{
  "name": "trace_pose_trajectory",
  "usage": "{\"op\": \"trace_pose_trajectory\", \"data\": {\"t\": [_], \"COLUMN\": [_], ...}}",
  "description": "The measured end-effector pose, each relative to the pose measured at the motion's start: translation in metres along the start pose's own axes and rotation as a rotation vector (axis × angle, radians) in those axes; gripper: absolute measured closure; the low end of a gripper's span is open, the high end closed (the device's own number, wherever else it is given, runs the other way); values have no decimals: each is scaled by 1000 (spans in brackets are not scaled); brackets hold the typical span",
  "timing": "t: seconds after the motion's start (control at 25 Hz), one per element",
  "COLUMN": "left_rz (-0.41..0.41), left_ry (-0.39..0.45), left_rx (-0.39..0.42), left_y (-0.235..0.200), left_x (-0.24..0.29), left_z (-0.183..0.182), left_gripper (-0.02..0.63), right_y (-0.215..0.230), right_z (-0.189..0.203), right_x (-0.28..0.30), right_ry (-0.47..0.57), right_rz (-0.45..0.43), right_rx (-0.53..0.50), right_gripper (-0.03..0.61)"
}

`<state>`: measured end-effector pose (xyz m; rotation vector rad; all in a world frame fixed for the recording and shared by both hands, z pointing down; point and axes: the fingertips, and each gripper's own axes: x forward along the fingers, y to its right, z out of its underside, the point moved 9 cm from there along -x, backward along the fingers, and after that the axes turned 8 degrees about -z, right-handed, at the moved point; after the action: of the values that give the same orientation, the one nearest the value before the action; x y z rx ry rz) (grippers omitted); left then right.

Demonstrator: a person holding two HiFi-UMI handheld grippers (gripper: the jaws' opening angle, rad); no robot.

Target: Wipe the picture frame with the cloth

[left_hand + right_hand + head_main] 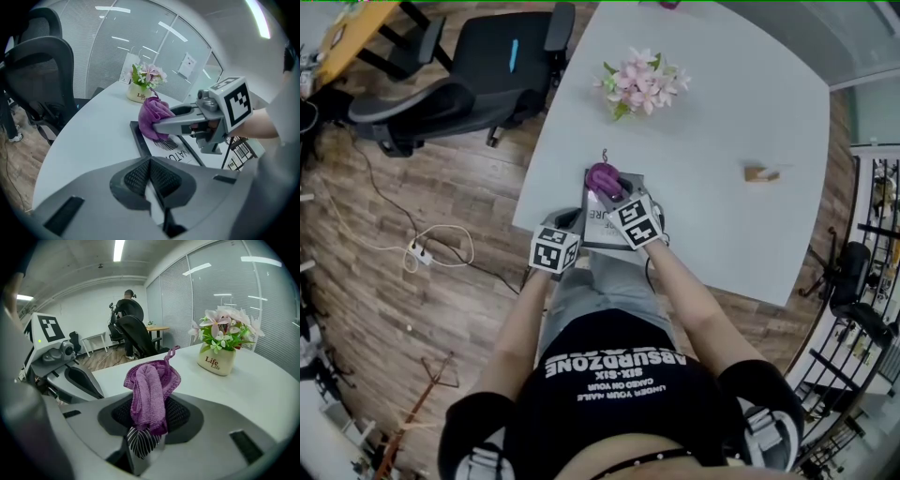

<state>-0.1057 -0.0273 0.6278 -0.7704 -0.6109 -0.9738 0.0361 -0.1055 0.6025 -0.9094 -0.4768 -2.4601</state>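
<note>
A: Your right tongs (pixel 164 122) are clamped on the purple cloth (pixel 149 390). It bunches up out of them, with a small loop sticking up at the top.

B: Yes, and you have that cloth down at the far end of the picture frame (pixel 139 139), over its print of fine curved lines. Whether it actually presses on the surface, I cannot tell.

A: The frame lies flat on the white tabletop (pixel 722 112), right at the edge in front of you. It has a dark border round a white sheet with lettering.

B: Your left tongs (pixel 150 161) are closed, with nothing between them. In the head view they sit by the near left corner of the frame, just beside your right ones.

A: Further out on the tabletop you have a cream pot of pink flowers (pixel 642 82), well apart from the frame. There is also a small brown object (pixel 761 173) off to your right.

B: A black office chair (pixel 487 56) stands on the wood floor to your left.
</note>
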Motion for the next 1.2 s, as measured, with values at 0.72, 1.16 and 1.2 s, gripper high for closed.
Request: {"op": "trace_pose_trajectory", "data": {"t": [0.72, 1.16, 1.2], "left_rz": [-4, -6, -5], "left_ry": [-40, -28, -28], "left_rx": [-10, -18, -18], "left_y": [0, -1, -1], "left_x": [1, 2, 2], "left_z": [-2, 0, -1], "left_gripper": [604, 604, 604], "right_y": [-18, -60, -64], "right_z": [26, 45, 46], "right_x": [-12, -27, -28], "right_ry": [-31, -94, -97], "right_rz": [-52, -99, -105], "right_rx": [24, -88, -99], "right_gripper": [428, 430, 431]}}
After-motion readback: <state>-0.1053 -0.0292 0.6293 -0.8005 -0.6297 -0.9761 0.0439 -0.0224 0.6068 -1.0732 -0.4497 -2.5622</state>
